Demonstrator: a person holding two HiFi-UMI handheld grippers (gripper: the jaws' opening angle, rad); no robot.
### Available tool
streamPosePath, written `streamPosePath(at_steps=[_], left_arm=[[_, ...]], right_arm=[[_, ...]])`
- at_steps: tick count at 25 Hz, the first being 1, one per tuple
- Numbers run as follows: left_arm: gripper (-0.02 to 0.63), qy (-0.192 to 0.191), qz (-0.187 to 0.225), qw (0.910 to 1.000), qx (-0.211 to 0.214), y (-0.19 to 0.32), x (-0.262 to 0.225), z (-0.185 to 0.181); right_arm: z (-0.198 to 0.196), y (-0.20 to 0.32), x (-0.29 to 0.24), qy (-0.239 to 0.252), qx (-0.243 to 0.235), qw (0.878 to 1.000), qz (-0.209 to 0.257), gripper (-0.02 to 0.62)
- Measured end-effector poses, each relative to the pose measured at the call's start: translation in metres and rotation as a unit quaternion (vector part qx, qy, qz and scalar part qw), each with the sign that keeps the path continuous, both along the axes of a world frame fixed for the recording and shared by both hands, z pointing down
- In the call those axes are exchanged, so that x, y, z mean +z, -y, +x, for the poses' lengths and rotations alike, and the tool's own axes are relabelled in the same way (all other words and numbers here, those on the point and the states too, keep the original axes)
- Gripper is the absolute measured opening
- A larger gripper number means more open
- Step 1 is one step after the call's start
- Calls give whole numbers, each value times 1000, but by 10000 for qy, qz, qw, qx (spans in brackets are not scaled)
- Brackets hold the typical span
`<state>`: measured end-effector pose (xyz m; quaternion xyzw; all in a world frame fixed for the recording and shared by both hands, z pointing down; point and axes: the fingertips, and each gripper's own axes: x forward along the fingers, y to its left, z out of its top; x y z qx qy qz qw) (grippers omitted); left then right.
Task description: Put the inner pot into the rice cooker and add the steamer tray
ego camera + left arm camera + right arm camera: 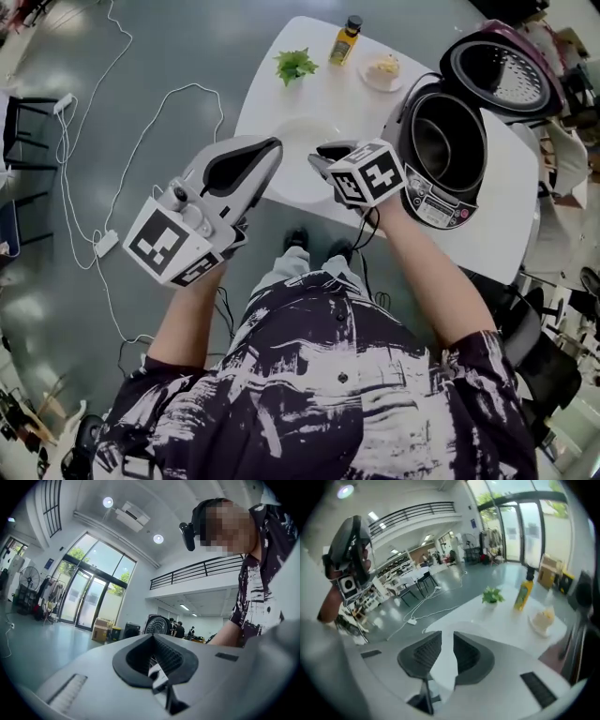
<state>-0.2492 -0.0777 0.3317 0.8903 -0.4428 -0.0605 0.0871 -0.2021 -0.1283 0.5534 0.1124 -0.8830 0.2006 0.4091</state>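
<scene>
The rice cooker (441, 159) stands open at the table's right side, its lid (506, 80) tipped back. A dark inner pot (450, 141) appears to sit in its body. A pale round steamer tray (295, 141) lies flat on the white table (328, 94), left of the cooker. My right gripper (324, 156) (446, 637) tilts down over the tray's near edge. Its jaws stand a narrow gap apart with nothing between them. My left gripper (272, 150) (152, 638) is level beside the tray's left edge, off the table, its pads together and empty.
At the table's far side are a small green plant (296, 66), a yellow bottle (346, 40) and a dish of food (382, 68). White cables and a power strip (106, 244) lie on the grey floor to the left. Chairs and clutter crowd the right side.
</scene>
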Motion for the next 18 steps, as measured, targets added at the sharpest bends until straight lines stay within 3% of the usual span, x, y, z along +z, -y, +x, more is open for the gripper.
streamPosePath(at_steps=[3,7,11,18], left_arm=[[5,-28,-44,9999,-94,-7,4,-12],[5,-49,-207,9991,-362,-22,15,-32],[5,-116,-387,9973,-608,-35,28,-52],[5,-182,-575,9939,-925,-49,50,-69]], right_arm=[[-40,46,1,-391,-952,9910,862,80],[-64,79,42,-1162,-2140,9580,1516,141],[-58,89,92,-1849,-2840,9284,1523,175],[-55,101,145,-2250,-3318,9055,1389,175]])
